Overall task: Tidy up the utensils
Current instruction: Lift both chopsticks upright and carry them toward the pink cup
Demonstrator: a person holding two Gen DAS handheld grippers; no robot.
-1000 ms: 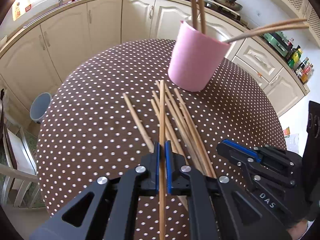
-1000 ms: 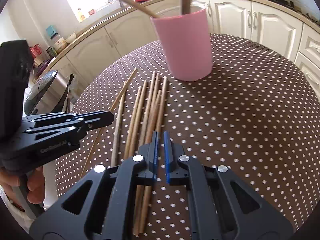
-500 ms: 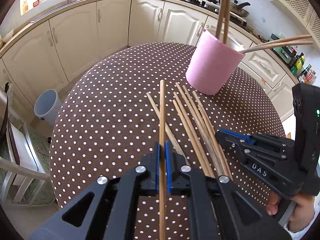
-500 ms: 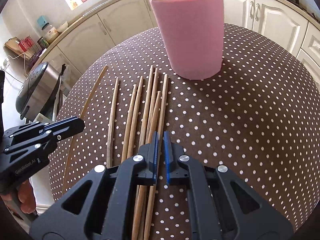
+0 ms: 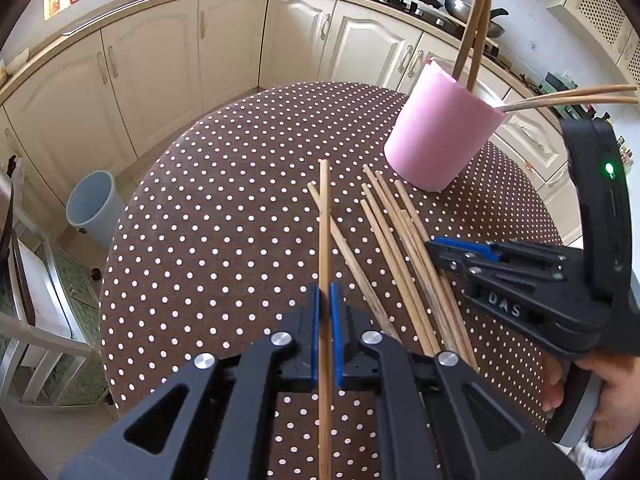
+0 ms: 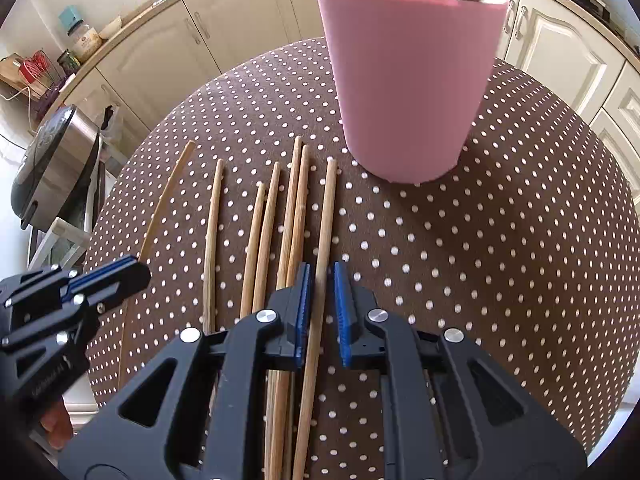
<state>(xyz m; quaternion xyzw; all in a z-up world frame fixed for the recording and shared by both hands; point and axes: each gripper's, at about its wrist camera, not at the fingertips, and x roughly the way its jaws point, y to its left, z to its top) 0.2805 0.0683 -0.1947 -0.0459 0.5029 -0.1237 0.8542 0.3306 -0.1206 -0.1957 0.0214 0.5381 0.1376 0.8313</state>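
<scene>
Four chopsticks already stand in the pink cup point(image 5: 442, 136), as your left wrist camera shows it: two upright, two leaning out over the rim to the right. That much looks done; the rest is still on the dotted tablecloth point(image 5: 224, 208). Your left gripper point(image 5: 325, 300) is clamped on one chopstick point(image 5: 325, 216), which runs straight ahead between the blue pads and sticks out well past the tips. It appears raised off the cloth, crossing above a loose stick point(image 5: 348, 248) that lies just right of the fingers. Further right a bundle of loose chopsticks point(image 5: 404, 248) fans toward the cup, and your right gripper point(image 5: 460, 250) rests over its near end. The cup stands ahead and to the right of your left claw, well apart from the held stick's tip, so I'd judge you are mid-carry.

From your right wrist camera, the right gripper point(image 6: 322, 280) has its jaws parted, with a narrow gap on each side of the rightmost chopstick point(image 6: 326, 216), which lies between them on the cloth; it is straddled, not yet pinched. About six more sticks lie in a row point(image 6: 260, 232) to the left of the fingers, roughly parallel. The pink cup point(image 6: 408, 80) stands ahead and slightly right, near the far ends of the sticks. Your left gripper point(image 6: 120, 276) shows at the far left. Most of the job remains, by my count.
</scene>
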